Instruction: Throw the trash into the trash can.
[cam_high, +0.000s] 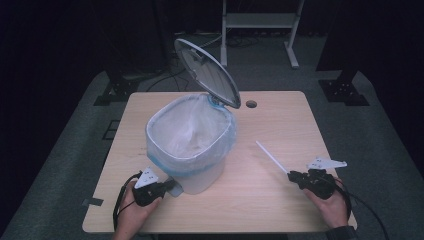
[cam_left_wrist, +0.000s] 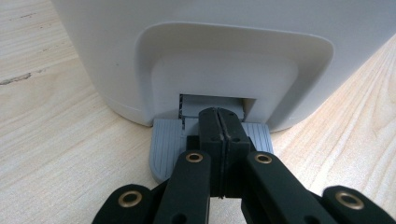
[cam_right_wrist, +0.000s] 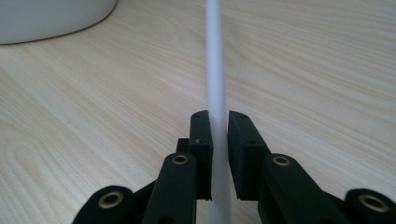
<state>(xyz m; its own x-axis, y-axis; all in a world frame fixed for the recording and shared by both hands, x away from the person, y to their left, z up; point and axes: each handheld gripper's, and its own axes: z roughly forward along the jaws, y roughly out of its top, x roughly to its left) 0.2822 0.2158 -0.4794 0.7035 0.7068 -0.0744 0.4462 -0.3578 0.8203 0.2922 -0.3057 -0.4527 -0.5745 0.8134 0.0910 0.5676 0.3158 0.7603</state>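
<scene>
A dark room with grey carpet surrounds a pale wood-grain table (cam_high: 280, 125), rectangular with rounded corners and a small round hole near its far edge. Beyond the far edge stands a white frame (cam_high: 260, 22). The right half of the tabletop is bare wood, open from the far edge to the near one; the left half is taken by the bin (cam_high: 192, 145).

The bin is a white, smooth plastic tub with rounded sides, lined with a translucent bag (cam_high: 192, 127) whose rim folds over the bin's edge. Its oval lid (cam_high: 207, 72) stands raised, tilted back toward the far side. At the bin's near base a grey ribbed pedal (cam_left_wrist: 166, 144) juts onto the table from a recess in the wall.

The left gripper (cam_left_wrist: 219, 123), near the table's front-left edge, has its jaws pressed together with nothing between them; its tips rest on the pedal. The left gripper view shows the pedal's ribs and recess, which the high view gives only as a small grey tab.

The right gripper (cam_right_wrist: 219, 128), near the front-right corner, clamps a thin, straight white straw (cam_high: 271, 156), well apart from the bin and pointing toward the table's middle. The right gripper view shows the jaws pinching its round, matte shaft, and the bin's curved base at upper left.
</scene>
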